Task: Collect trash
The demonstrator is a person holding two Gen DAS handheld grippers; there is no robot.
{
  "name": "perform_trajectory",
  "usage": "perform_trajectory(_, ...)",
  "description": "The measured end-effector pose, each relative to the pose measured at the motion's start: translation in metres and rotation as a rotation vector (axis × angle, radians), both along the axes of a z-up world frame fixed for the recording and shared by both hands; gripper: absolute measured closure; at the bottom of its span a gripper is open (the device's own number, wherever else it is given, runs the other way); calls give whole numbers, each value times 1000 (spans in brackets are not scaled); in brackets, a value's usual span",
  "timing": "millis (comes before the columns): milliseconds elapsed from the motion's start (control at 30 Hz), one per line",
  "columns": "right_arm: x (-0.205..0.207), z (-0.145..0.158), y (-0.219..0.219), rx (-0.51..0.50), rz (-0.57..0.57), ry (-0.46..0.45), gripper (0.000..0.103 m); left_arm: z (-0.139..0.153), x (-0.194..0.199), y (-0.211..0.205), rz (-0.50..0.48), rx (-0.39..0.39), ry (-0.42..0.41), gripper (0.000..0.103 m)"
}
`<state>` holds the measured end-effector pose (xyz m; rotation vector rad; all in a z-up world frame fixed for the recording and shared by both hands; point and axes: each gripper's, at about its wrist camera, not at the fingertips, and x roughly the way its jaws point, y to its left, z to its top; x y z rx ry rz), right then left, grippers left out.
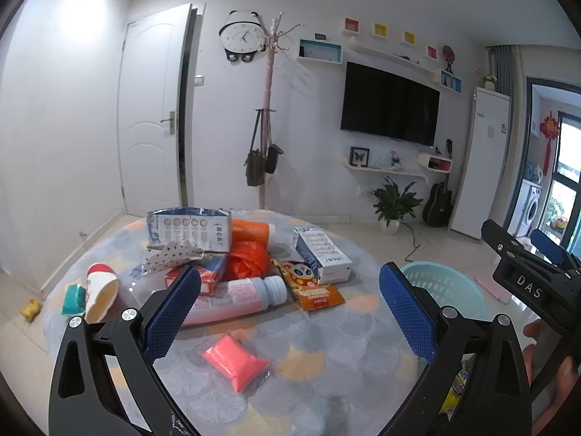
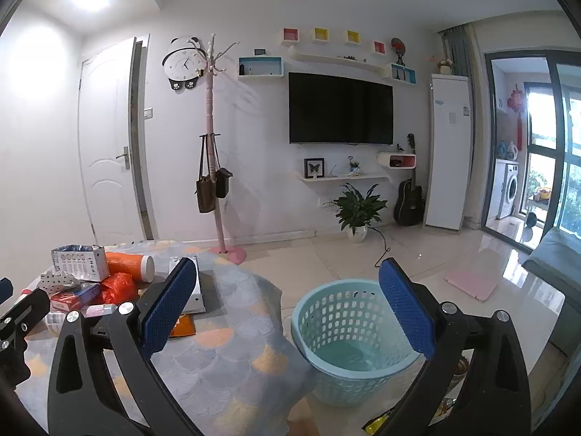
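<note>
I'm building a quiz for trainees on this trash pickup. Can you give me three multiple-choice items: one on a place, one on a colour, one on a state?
1. Where is the basket?
A. on the floor beside the table
B. on the table
C. hung on the coat stand

2. What colour is the small pouch nearest the left gripper?
A. green
B. pink
C. white

3. How does the right gripper stand?
A. shut on a bottle
B. shut, empty
C. open, empty

Key: 1 A, it stands on the tiles past the table's edge. 2 B, it is bright pink on the cloth. 3 C, the blue fingers stand wide with nothing between them.
</note>
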<state>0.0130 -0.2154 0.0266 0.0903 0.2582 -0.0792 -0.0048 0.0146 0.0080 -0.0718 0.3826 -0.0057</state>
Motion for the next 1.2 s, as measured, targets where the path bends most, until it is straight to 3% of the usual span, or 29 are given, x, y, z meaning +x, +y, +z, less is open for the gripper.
perform_trajectory(1200, -5, -1, 6, -16, 6, 15, 8, -10, 1, 9, 0, -9, 21, 7)
